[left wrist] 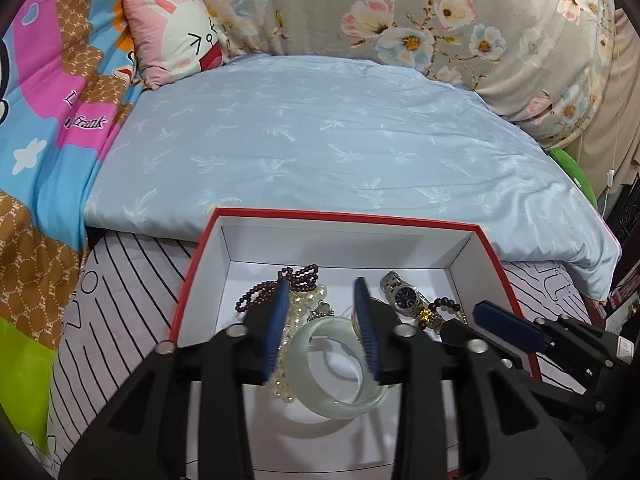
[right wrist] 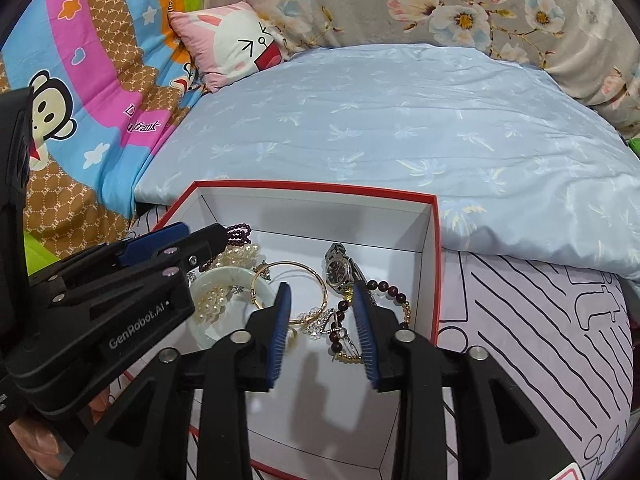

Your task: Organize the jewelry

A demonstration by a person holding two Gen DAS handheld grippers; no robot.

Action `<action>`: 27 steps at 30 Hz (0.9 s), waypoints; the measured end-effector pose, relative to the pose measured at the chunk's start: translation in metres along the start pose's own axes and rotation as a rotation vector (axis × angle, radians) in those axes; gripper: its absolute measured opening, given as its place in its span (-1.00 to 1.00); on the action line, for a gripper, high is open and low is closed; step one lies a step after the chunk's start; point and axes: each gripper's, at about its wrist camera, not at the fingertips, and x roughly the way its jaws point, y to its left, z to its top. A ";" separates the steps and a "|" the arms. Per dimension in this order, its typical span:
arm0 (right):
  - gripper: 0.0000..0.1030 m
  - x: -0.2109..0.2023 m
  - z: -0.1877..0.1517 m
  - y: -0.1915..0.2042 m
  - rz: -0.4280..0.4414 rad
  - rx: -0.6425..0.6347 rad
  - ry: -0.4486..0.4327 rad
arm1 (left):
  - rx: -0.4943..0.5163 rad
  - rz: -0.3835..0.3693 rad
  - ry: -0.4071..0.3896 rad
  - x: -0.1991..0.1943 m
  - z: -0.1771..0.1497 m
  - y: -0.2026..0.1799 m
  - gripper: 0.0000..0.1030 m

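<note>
Jewelry box [left wrist: 468,254] lower centre, both grippers [left wrist: 324,324] [right wrist: 326,326] spread, pinching nothing; tangled pearl strand [left wrist: 298,308] risks snagging jade bangle [left wrist: 332,364].

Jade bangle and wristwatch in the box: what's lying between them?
A thin gold bangle lies between the jade bangle and the wristwatch, clearest in the right wrist view.

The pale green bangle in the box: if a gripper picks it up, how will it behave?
The bangle looks like a thick, glossy, stone-like ring, so it is probably stiff and may slip between the pads. It may also be brittle if dropped. A pearl strand lies against it, so lifting could drag the pearls along.
</note>
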 end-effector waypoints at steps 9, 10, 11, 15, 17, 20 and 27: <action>-0.28 -0.016 -0.002 0.003 -0.006 -0.003 -0.015 | 0.001 0.008 -0.012 -0.018 -0.005 0.000 -0.26; -0.27 -0.019 -0.003 0.004 -0.006 -0.003 -0.018 | 0.002 0.012 -0.012 -0.020 -0.006 -0.001 -0.26; -0.25 -0.023 -0.003 0.005 -0.012 -0.001 -0.025 | 0.001 0.014 -0.012 -0.023 -0.007 -0.001 -0.26; -0.08 -0.039 -0.007 0.010 -0.040 -0.009 -0.050 | -0.002 0.023 -0.018 -0.037 -0.012 -0.001 -0.26; -0.02 -0.048 -0.010 0.013 -0.052 -0.009 -0.063 | -0.007 0.040 -0.023 -0.045 -0.016 -0.001 -0.26; 0.00 -0.061 -0.018 0.015 -0.066 0.002 -0.071 | -0.006 0.071 -0.027 -0.057 -0.021 -0.001 -0.21; 0.11 -0.084 -0.044 0.019 -0.092 0.039 -0.076 | 0.011 0.148 -0.034 -0.087 -0.043 -0.006 -0.14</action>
